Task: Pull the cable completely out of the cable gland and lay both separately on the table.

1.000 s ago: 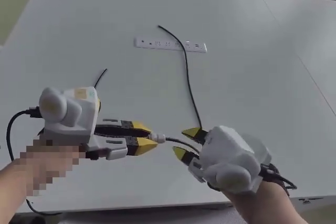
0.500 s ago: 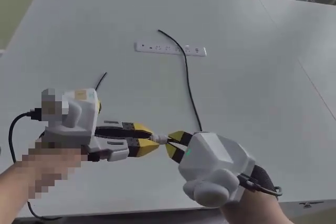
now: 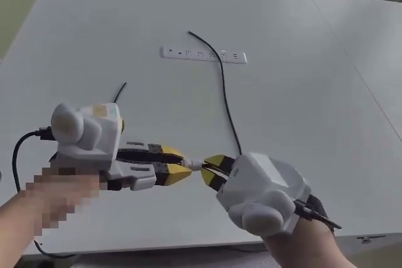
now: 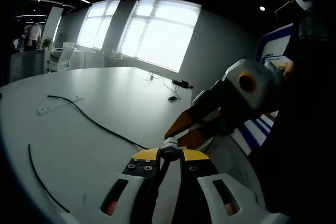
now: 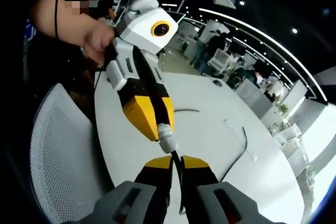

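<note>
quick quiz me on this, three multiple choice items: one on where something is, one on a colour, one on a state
1. Where is the power strip?
A) flat on the table
B) held in a gripper
C) on a chair

2. What colour is the cable?
A) white
B) black
C) red

3. What is the left gripper doing?
A) open above the table
B) shut on the cable gland
C) shut on the power strip

Answers: 1 A, the head view shows it lying on the white top. 2 B, a black line runs to the right gripper. 3 B, its jaws close on the white gland.
</note>
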